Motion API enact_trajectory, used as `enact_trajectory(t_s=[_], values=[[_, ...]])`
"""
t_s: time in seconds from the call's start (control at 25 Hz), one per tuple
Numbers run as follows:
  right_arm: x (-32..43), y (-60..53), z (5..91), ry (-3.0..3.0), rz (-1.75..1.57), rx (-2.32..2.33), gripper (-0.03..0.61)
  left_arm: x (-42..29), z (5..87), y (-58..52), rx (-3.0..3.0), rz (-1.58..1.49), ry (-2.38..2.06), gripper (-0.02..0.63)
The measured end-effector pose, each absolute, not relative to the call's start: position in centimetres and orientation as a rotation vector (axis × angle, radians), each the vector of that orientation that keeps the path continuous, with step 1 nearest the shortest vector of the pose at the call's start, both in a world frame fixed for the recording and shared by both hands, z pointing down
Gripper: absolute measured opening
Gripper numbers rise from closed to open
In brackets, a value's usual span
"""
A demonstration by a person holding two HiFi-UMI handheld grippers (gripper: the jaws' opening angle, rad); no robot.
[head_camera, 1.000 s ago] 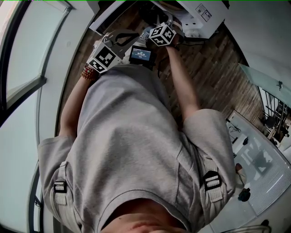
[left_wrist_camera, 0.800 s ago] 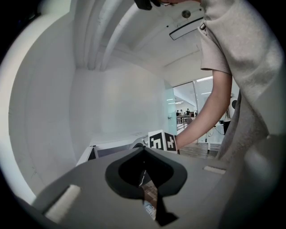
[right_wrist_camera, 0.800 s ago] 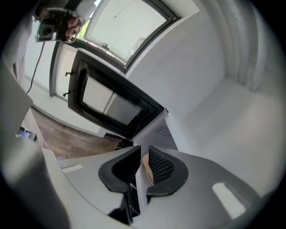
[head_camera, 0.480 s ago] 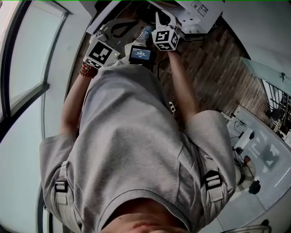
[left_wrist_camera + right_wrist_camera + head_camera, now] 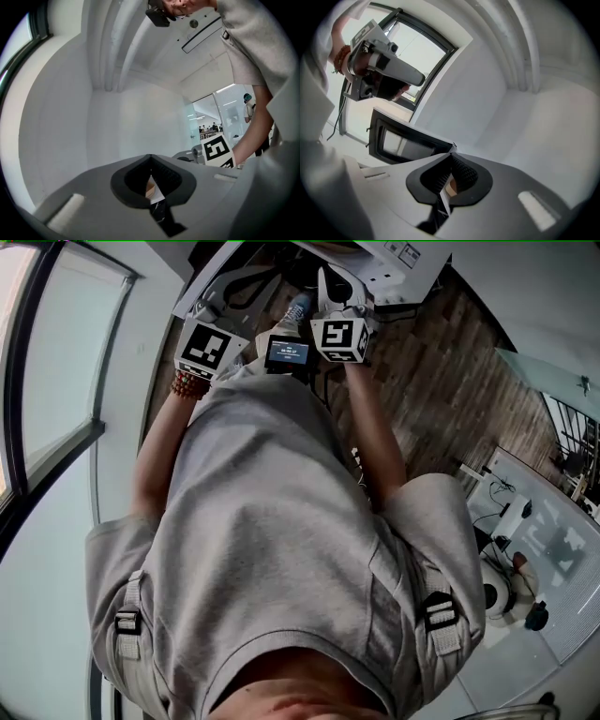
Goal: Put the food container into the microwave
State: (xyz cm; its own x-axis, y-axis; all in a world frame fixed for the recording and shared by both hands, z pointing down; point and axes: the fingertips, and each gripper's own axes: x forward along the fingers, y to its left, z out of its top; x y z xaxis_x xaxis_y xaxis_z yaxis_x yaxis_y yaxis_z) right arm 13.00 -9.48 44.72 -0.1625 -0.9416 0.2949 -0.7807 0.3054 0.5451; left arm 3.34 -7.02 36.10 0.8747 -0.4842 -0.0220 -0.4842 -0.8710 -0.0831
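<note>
Grey plastic left gripper [image 5: 150,163] and matching right gripper [image 5: 451,161]: we hold both up in front of our grey shirt [image 5: 272,549], jaws pressed together on each, nothing between them. Black-fronted box microwave [image 5: 401,144] sits beyond the right gripper, near a dark-framed window [image 5: 417,47]. Food container: we see it in no view.

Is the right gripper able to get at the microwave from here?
Probably yes: the microwave sits ahead and left of the right gripper, with nothing showing between them. The gripper's tongs are shut and empty.
</note>
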Motion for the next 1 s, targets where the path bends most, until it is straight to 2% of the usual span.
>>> enact_trajectory(t_s=[0.4, 1.0], values=[[11.6, -5.7, 41.3, -2.147, -0.388, 1.604, 0.012, 4.6, 38.0, -5.1, -2.961, -0.013, 0.785, 0.002], [11.8, -3.3, 40.6, -2.175, -0.349, 1.674, 0.011, 6.1, 38.5, -4.0, -2.943, -0.026, 0.73, 0.002]])
